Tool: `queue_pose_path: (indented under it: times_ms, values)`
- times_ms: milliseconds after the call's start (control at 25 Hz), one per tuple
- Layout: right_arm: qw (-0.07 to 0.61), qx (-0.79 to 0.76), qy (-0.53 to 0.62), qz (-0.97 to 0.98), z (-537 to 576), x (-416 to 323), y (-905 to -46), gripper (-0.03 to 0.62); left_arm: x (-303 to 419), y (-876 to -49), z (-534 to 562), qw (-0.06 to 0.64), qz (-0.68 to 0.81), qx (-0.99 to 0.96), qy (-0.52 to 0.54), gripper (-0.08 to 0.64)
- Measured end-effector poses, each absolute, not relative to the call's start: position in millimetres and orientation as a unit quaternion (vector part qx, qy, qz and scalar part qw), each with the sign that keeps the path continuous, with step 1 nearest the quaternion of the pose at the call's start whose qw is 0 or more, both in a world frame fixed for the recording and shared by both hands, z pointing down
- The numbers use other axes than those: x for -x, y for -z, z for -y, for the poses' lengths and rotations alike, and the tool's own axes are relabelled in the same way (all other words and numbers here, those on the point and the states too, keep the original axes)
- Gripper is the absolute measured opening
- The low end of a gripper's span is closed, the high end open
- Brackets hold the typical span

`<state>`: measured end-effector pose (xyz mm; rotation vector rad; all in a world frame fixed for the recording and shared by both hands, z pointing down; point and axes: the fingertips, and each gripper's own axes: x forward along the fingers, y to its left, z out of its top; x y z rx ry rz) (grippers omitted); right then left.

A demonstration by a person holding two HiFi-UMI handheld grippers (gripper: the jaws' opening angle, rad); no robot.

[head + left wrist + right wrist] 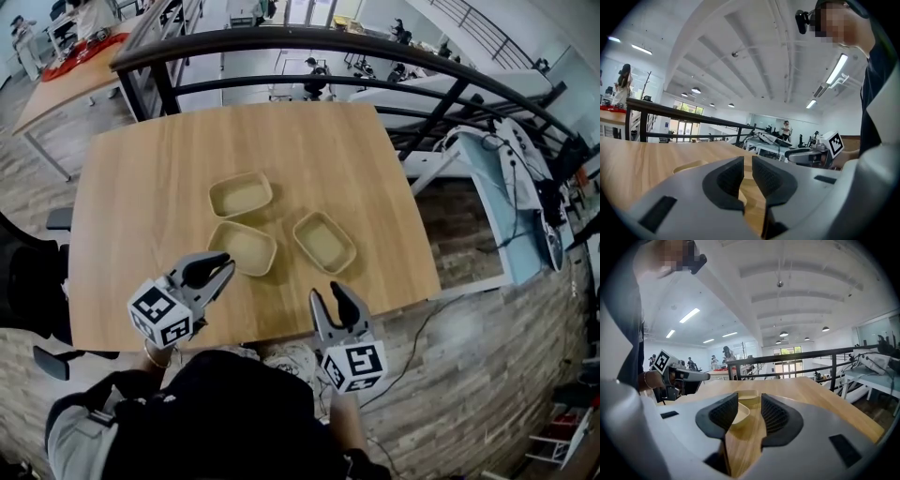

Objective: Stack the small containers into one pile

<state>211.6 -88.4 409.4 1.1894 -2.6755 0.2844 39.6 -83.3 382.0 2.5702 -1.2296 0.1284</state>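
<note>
The 3 small containers (243, 247) lie unstacked, side by side on the table (141, 187), so both grippers hover at its near edge facing them, the left gripper (223, 269) closed on nothing and the right gripper (328, 294) parted and empty, probably readied for a first pick.

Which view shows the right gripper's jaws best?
The right gripper view: it looks straight along the right gripper, its jaws apart with nothing gripped. The head view shows it small, from above; the left gripper view shows only its side and marker cube.
</note>
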Motion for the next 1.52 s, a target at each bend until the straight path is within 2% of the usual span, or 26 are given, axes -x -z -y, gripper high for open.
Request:
queue_pose_path:
  times_ms: [520,920,1160,1520]
  values:
    - [0.181,-0.334,-0.095,0.92,149.9,-218.0,-449.7,0.144,-41.8,-388.3,104.1,0.161,0.498,-0.851,-0.026,0.043]
    - [0.236,-0.267,-0.105,0.928,185.8,-194.2,-488.3,0.144,-34.0,-388.6,105.3,0.173,0.549,-0.818,-0.011,0.044]
    - [0.317,-0.224,-0.081,0.918,192.2,-185.6,-524.8,0.144,-30.4,-391.2,100.2,0.175,0.567,-0.805,-0.001,0.044]
    - [0.397,-0.182,-0.085,0.896,193.1,-181.4,-572.6,0.147,-16.5,-390.4,91.3,0.174,0.596,-0.784,-0.002,0.074]
